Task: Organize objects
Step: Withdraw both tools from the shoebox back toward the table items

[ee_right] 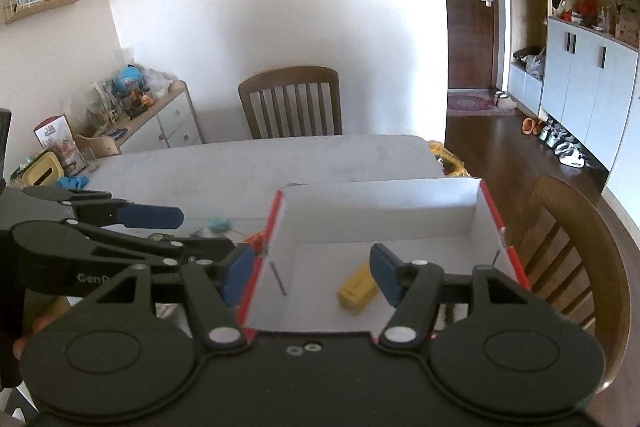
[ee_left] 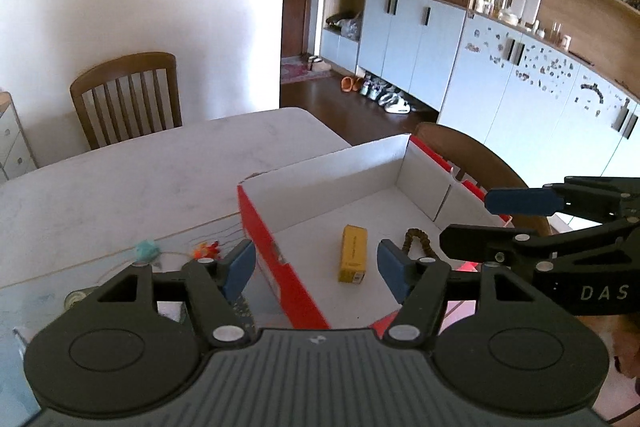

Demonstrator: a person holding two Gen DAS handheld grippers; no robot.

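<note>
A red cardboard box with a white inside (ee_left: 280,263) (ee_right: 384,215) stands on the table. In it lie a small yellow carton (ee_left: 353,253) (ee_right: 357,291) and a brown beaded bracelet (ee_left: 418,241). My left gripper (ee_left: 316,267) is open and empty, straddling the box's left wall. My right gripper (ee_right: 312,273) is open and empty, over the box's near left corner. The right gripper also shows at the right of the left wrist view (ee_left: 480,223), and the left gripper at the left of the right wrist view (ee_right: 200,231). A teal trinket (ee_left: 146,250) (ee_right: 218,224) and an orange trinket (ee_left: 206,249) lie on the table left of the box.
The white marble table (ee_left: 160,167) (ee_right: 260,163) has wooden chairs at the far side (ee_left: 126,99) (ee_right: 292,101) and the right (ee_right: 568,251). A glass sheet with a small round item (ee_left: 76,299) covers the near table. A low cabinet (ee_right: 160,123) stands far left.
</note>
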